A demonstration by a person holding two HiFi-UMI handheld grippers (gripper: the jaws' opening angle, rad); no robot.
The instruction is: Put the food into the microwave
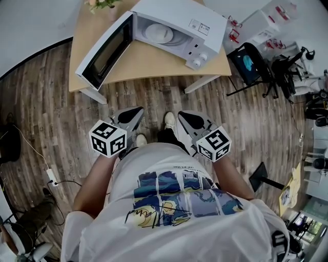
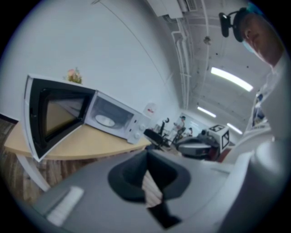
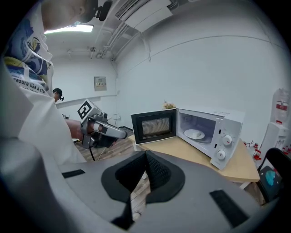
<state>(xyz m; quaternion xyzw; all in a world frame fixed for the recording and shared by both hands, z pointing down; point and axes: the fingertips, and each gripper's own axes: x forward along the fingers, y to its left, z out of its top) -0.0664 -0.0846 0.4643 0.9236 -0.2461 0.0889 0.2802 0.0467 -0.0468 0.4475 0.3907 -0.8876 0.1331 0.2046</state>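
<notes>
**Both grippers empty at the waist; food sits in the open microwave**

Nearest the head cam: the person's white printed T-shirt (image 1: 169,204). Just in front, L gripper (image 1: 137,111) and R gripper (image 1: 182,115) are held at waist level, side by side but apart, pointing fwd toward the table. Each has its marker cube at the rear, L cube (image 1: 107,138) & R cube (image 1: 215,143). L jaws are pressed together w/ nothing between them, and only floor shows below the tips. R jaws are likewise closed tight and empty. White shoes (image 1: 169,120) stand btwn the two grippers on the wood-plank floor (image 1: 51,102). A power strip (image 1: 51,176) w/ cable lies on the floor at left.

Further out is a light wood table (image 1: 148,64) carrying a white microwave (image 1: 205,23). Its door (image 1: 105,51) is swung wide open to the left, and two knobs (image 1: 197,60) sit on the right panel. Inside, a white plate (image 1: 158,32) rests on the cavity floor w/ a small pale food item (image 3: 196,133) on it, too small to ID. A potted plant (image 1: 105,4) stands at the table's back edge. Right of the table is a dark screen (image 1: 248,64) on a stand.
</notes>
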